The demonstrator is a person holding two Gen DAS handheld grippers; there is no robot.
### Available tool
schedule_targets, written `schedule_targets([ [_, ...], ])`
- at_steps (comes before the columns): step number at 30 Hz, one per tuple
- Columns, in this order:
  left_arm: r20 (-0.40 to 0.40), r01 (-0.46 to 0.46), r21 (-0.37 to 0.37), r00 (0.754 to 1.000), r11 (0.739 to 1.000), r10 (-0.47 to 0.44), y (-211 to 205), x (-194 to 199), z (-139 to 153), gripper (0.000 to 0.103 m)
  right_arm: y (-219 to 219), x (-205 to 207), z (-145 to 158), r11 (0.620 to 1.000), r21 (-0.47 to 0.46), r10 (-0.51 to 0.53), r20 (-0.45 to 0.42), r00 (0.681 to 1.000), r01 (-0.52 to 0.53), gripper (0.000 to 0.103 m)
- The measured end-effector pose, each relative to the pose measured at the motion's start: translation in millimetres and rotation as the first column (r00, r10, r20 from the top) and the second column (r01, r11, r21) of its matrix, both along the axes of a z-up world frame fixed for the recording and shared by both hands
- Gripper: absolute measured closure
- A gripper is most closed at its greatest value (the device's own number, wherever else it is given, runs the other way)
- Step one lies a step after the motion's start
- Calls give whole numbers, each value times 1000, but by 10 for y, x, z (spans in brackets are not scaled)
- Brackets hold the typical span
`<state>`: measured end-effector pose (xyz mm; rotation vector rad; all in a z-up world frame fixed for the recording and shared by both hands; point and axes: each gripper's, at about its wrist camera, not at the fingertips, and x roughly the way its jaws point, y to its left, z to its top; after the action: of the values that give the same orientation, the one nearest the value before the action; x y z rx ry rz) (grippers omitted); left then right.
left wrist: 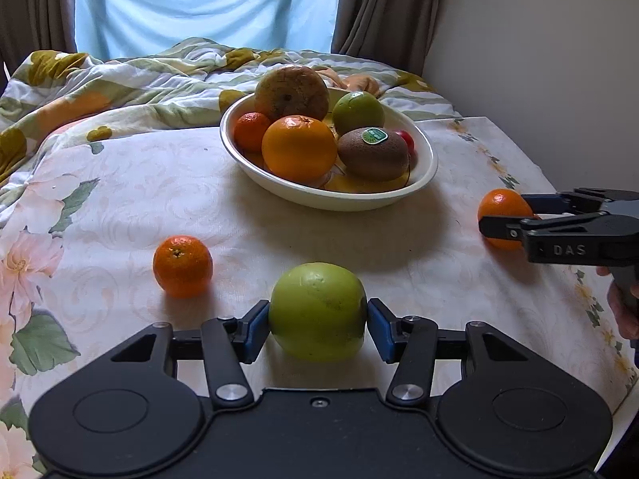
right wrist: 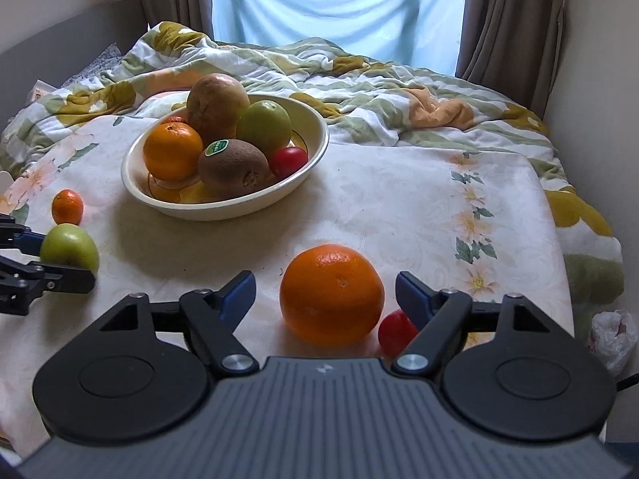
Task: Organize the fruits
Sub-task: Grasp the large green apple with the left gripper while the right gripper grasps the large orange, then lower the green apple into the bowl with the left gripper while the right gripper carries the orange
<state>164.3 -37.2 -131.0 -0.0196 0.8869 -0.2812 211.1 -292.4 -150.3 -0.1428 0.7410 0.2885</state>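
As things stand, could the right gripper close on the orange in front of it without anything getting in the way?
Probably yes. The right gripper is open with the orange between its fingers, gaps on both sides. One caution: a small red fruit sits beside the orange, close to the right finger, and might get nudged.

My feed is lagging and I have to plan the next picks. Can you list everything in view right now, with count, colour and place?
bowl: one, cream, middle of the table, holding fruit
fruit in the bowl: one big brownish-yellow fruit, one green apple, one large orange, one small orange, one brown kiwi with a green sticker, one small red fruit
loose small orange: one, on the tablecloth, apart from both grippers
loose green apple: one, between the left gripper's pads
loose orange: one, between the right gripper's open fingers
loose red fruit: one, small, beside that orange
tablecloth: one, white floral
quilt: one, green, yellow and white, behind the table
curtains: brown, beside a bright window
left gripper: black, blue pads
right gripper: black, blue pads, open
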Motion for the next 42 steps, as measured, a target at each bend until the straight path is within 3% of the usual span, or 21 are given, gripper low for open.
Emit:
schedule_targets([
  [10,-6,-14,1,1000,1000,14,93,-71,13,47,45,97,-105,1000,-27,9,-17,1000,-9,21],
  [12,-4,-20,-3,1000,1000,20,114,-88,28,47,64,87,-112,998,-55,6,0,1000,-6,28],
  [17,6,-34,-11,999,999,34,154,-149,136,47,89,37,-64,999,-47,-1,1,1000,1,29],
  [33,92,-81,-58,992,995,86,288,-398,906,47,295,-336,682,999,23,-32,15,999,31,29],
  [42,133,-83,-57,987,995,91,254,-341,1248,47,281,-350,1113,998,47,-38,43,998,36,29],
])
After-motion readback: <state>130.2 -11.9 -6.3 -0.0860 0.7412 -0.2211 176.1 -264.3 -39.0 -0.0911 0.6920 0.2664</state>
